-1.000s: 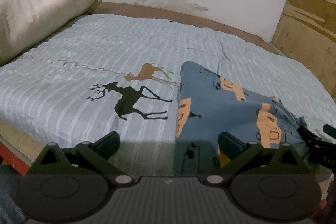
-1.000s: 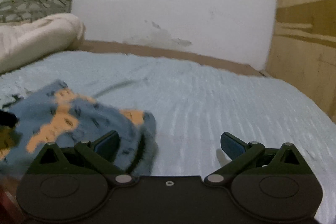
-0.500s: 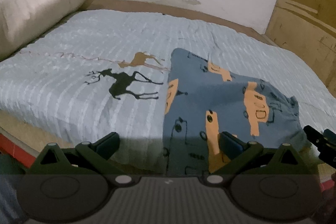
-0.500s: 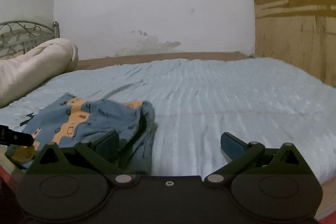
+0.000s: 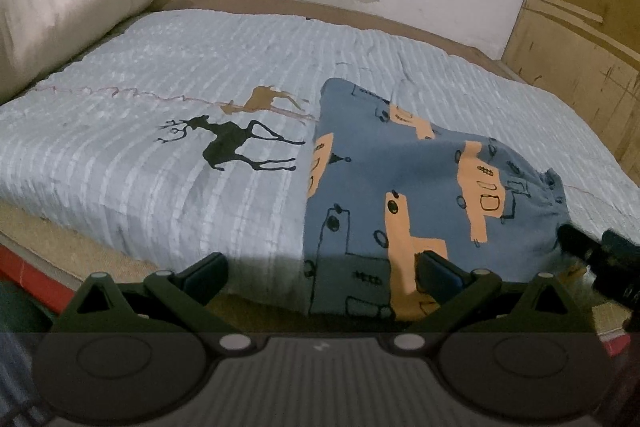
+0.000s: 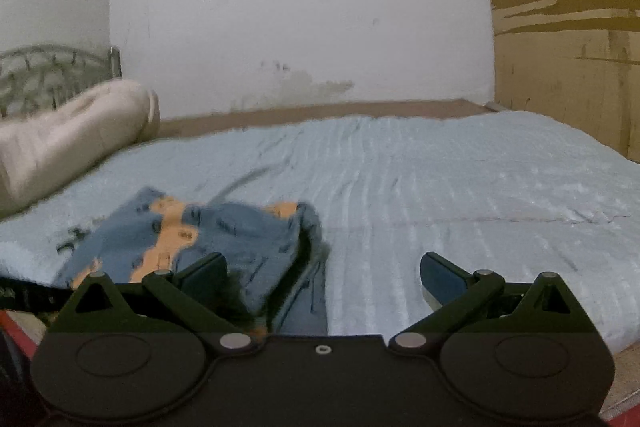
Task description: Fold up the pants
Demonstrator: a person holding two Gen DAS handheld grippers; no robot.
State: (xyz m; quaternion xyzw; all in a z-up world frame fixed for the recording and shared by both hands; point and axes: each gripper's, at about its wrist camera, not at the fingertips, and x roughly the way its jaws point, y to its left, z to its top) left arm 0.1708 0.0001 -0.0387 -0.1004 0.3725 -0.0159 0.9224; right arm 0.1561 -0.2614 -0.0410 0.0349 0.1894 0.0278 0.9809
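Pants (image 5: 404, 187): 1, blue with orange print, on the bed's near edge, lower end hanging over.
Grippers: 2; left gripper (image 5: 320, 277) spread, empty; right gripper (image 6: 322, 277) spread, empty.
Bed (image 5: 160, 67): 1, pale blue cover.
Bolster (image 5: 68, 11): 1, cut off at left.
Deer prints (image 5: 232, 143): 2, clear in left view only.
Right view: blurred.

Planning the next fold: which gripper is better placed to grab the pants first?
Left, probably. The left gripper is open with the pants hem overhanging between its fingers; the right gripper mostly faces the blue bedspread.
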